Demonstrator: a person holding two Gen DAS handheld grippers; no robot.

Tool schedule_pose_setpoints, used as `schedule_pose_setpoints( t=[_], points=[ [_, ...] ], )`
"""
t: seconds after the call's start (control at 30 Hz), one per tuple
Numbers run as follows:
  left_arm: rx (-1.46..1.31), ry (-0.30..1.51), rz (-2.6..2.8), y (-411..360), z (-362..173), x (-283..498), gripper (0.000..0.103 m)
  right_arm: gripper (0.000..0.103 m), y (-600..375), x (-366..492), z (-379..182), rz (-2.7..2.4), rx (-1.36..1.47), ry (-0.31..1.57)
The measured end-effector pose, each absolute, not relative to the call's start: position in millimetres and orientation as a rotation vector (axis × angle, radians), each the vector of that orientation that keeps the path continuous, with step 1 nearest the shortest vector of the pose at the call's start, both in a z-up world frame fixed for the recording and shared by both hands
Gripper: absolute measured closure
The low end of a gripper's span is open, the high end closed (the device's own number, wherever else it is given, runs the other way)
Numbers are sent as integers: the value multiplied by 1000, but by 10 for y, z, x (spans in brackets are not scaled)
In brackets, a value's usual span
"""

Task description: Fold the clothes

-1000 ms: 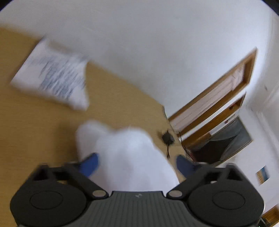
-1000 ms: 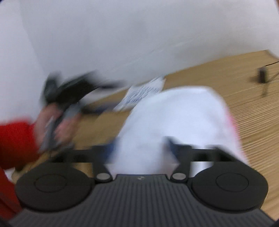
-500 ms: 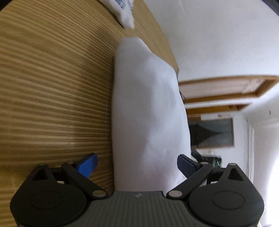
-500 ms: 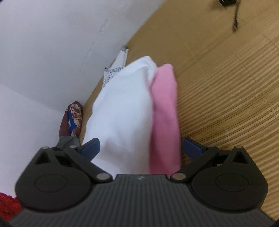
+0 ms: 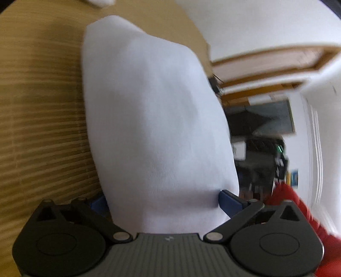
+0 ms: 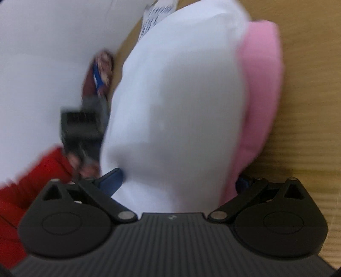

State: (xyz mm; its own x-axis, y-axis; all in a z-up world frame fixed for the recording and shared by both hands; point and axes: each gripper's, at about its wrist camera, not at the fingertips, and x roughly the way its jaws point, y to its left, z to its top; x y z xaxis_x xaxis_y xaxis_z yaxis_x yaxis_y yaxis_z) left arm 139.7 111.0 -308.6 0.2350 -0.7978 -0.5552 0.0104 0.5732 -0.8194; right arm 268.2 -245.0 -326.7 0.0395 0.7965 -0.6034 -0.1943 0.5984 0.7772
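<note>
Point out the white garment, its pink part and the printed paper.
white garment (image 5: 153, 119): left wrist view, middle of the cloth.
pink part (image 6: 262, 89): right wrist view, its broad side.
printed paper (image 6: 156, 16): right wrist view, printed face.

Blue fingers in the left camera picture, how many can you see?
2. One blue finger is right of the white cloth; the other peeks out left, mostly hidden by it.

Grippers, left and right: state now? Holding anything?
Left gripper: shut on the white cloth.
Right gripper: shut on the white cloth, with its pink edge.

White garment (image 5: 153, 119), pink-edged, bunched
</note>
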Motion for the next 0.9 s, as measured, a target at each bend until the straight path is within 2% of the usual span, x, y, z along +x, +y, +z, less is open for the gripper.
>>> schedule_pose_setpoints(
  t=[0.03,0.13,0.17,0.3,0.37,0.57,0.77,0.9],
  points=[
    [-794,1215,-640,1080,-3078,1405,5,0,-2389,2668,-3235,816,548,1329],
    [-769,1206,-624,990,-3055,1431,24,1,-2394,2570,-3256,790,616,1323],
    [-765,1193,-617,987,-3031,1417,32,14,-2410,2522,-3303,774,682,1323],
    [-774,1099,-578,1095,-2871,1266,46,25,-2330,2334,-3440,741,888,1297],
    [-778,1053,-559,1149,-2791,1190,48,28,-2281,2223,-3427,751,939,1248],
    [-831,913,-513,1326,-2545,1161,48,28,-2021,2156,-3111,812,937,1031],
    [-702,743,-546,1419,-1972,1488,48,28,-1822,2345,-2784,809,975,770],
    [-659,621,-540,1779,-1629,1836,48,28,-1642,2722,-2498,851,954,664]
  ],
)
